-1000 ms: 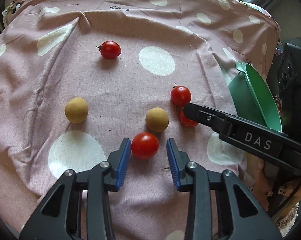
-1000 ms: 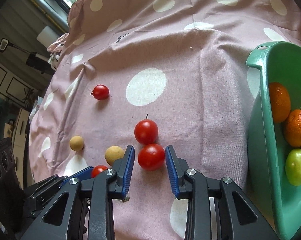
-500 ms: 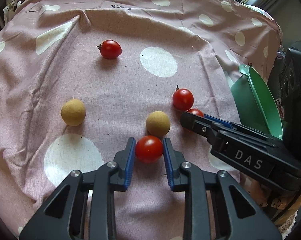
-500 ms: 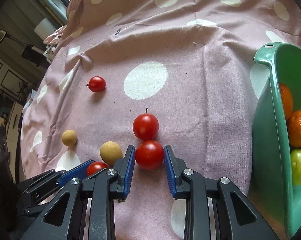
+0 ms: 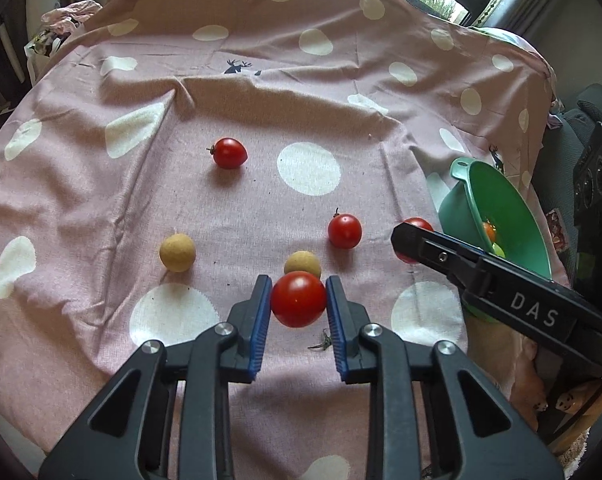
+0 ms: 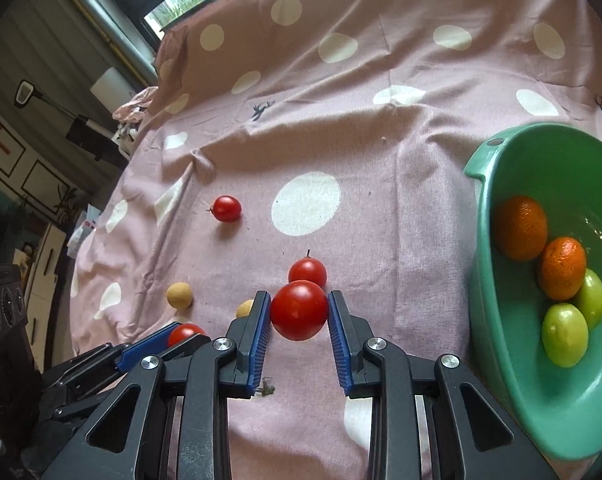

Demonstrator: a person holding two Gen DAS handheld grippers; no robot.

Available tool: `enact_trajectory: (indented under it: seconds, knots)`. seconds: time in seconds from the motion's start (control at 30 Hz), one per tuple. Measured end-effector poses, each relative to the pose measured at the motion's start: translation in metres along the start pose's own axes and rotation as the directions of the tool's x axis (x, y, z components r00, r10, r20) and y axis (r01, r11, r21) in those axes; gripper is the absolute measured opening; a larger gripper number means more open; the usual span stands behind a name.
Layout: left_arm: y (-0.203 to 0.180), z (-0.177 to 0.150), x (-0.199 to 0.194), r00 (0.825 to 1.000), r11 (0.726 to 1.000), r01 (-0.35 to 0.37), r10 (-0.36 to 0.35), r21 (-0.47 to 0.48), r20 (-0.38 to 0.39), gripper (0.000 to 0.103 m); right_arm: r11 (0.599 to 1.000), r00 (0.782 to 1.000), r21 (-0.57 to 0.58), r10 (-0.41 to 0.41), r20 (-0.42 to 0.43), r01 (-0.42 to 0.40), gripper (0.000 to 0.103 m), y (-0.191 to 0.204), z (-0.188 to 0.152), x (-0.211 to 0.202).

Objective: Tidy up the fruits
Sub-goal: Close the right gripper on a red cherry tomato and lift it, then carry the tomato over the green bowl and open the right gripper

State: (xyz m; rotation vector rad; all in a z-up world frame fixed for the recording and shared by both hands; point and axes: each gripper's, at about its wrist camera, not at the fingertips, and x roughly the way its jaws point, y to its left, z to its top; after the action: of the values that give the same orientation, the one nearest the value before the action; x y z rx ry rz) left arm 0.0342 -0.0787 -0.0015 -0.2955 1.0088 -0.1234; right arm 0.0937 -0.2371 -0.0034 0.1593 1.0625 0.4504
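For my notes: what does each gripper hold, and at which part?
The left gripper pinches a red tomato by its two sides. The right gripper pinches another tomato likewise.

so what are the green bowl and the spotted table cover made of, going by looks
Green bowl: probably moulded plastic, since its smooth, uniform wall has a soft sheen and a handle tab formed in one piece. Spotted cover: woven fabric, likely cotton, matte with a visible weave, and it creases and folds.
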Motion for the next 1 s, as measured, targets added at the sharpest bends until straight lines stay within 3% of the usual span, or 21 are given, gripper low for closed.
enact_trajectory:
  seconds: [0.43,1.0]
  knots:
    - [-0.046,0.015,-0.037,0.993,0.996,0.046,-0.053,0.074,0.109,0.027,0.998,0.985,0.059,-0.004,0.173,-0.007,0.030,-0.019,0.006,-0.060]
    - [-0.120,0.028,-0.026,0.975,0.963,0.172,-0.196,0.208,0.100,0.027,0.979,0.960,0.204,-0.069,0.272,0.012,0.030,-0.073,0.002,-0.105]
